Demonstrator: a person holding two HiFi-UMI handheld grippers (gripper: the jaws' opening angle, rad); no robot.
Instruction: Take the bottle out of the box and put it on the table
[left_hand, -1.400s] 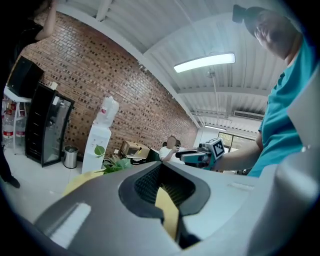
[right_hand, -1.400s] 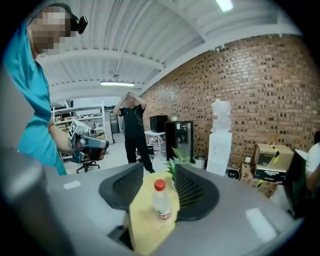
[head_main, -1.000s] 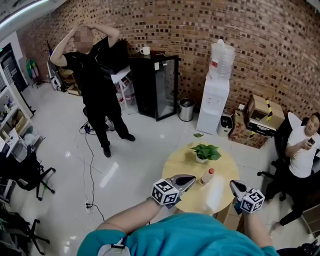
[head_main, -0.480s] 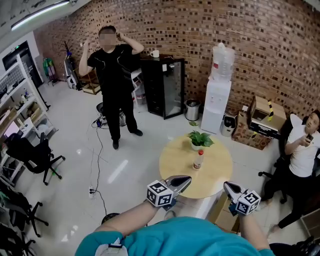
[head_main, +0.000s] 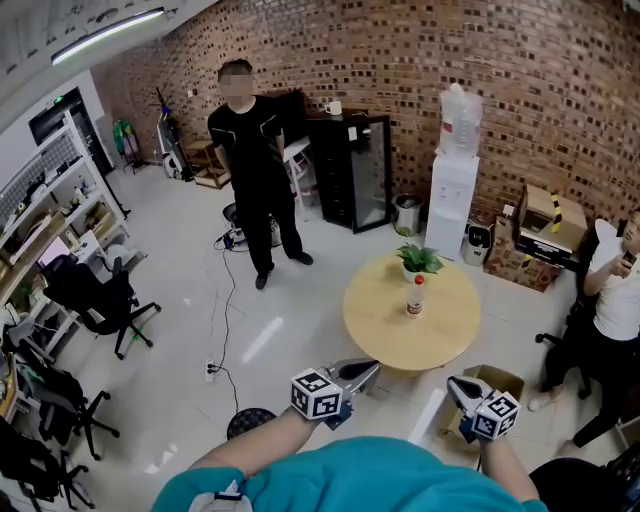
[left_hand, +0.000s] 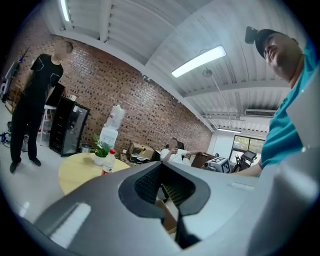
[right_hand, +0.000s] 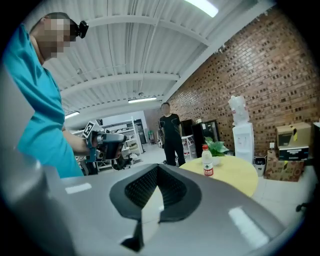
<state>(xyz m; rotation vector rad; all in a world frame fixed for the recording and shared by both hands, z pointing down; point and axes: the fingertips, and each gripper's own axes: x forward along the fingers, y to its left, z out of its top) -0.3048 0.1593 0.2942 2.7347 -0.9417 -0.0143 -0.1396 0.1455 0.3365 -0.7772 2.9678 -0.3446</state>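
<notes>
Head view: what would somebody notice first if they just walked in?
The round yellow table right of middle, with a red-capped bottle and a potted plant standing on it. Farther back on the left, a person in black stands before the brick wall. At the bottom, the left gripper and right gripper are both shut.

Ceiling strip lights (left_hand: 199, 61) shine evenly; edges bend fisheye-like.

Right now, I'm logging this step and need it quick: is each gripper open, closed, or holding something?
Left gripper: closed, holding nothing.
Right gripper: closed, holding nothing.
</notes>
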